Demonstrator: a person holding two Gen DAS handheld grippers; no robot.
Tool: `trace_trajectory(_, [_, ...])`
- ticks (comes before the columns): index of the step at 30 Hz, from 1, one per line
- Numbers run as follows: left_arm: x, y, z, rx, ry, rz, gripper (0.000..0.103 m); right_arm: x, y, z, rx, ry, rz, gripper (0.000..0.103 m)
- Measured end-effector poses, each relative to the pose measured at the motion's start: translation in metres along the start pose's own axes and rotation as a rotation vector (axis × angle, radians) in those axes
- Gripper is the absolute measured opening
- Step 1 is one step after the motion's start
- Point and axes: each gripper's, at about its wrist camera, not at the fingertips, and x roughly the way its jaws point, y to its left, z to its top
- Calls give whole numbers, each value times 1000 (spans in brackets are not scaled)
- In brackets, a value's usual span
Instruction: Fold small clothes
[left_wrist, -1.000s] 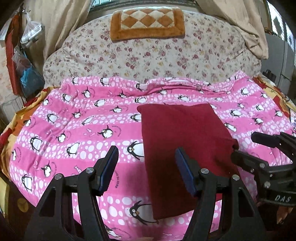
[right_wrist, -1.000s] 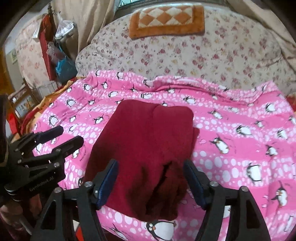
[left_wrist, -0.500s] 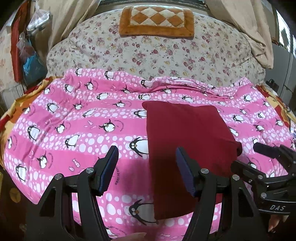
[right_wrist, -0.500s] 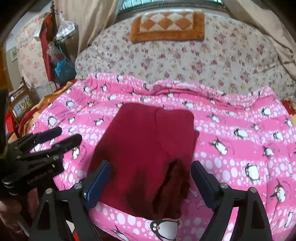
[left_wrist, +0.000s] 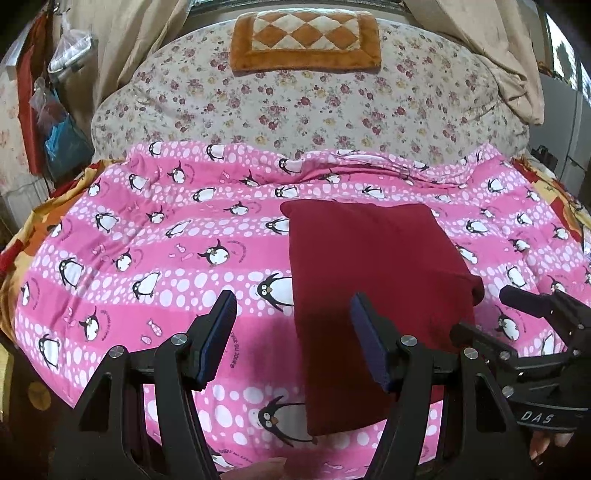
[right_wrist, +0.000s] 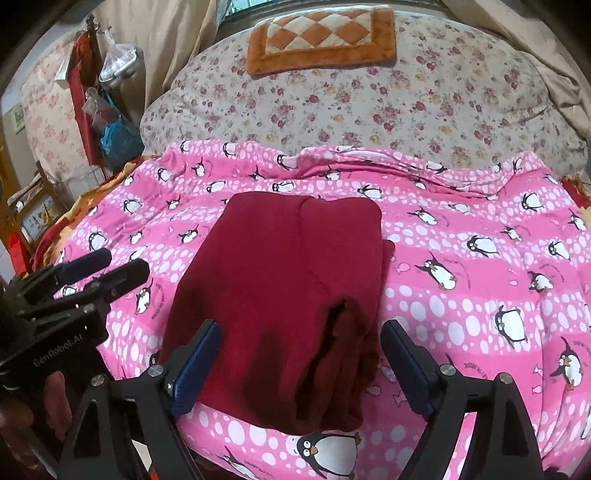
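A dark red garment (left_wrist: 369, 280) lies folded in a long rectangle on the pink penguin blanket (left_wrist: 155, 240); it also shows in the right wrist view (right_wrist: 280, 280), with a bunched, open end near the front edge. My left gripper (left_wrist: 291, 317) is open and empty, above the blanket at the garment's left edge. My right gripper (right_wrist: 299, 347) is open and empty, straddling the garment's near end from above. Each gripper also shows at the side of the other's view: the right gripper (left_wrist: 491, 317), and the left gripper (right_wrist: 110, 267).
A floral quilt (left_wrist: 310, 107) rises behind the blanket, with an orange checkered cushion (left_wrist: 306, 37) on top. Bags (right_wrist: 114, 122) hang at the far left. Beige curtains (left_wrist: 498, 48) hang at the back. The bed's front edge is just under the grippers.
Both grippers have pulled back and up a little from the garment. The right gripper's jaws have opened wider. The garment has not moved.
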Motion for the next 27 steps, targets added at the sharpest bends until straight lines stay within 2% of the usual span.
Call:
trace_trajectory(9, [13,-7,12,1,-9,8,64,14,-10,-6,28,38,-9,86])
trace_trajectory(21, [37,7,19,-56,10,-1,64,22,-10,18,-23,7,-89,86])
trace_trajectory(27, [38,10,16,-63,5,7,64,28,0,22,-50,3,-93,86])
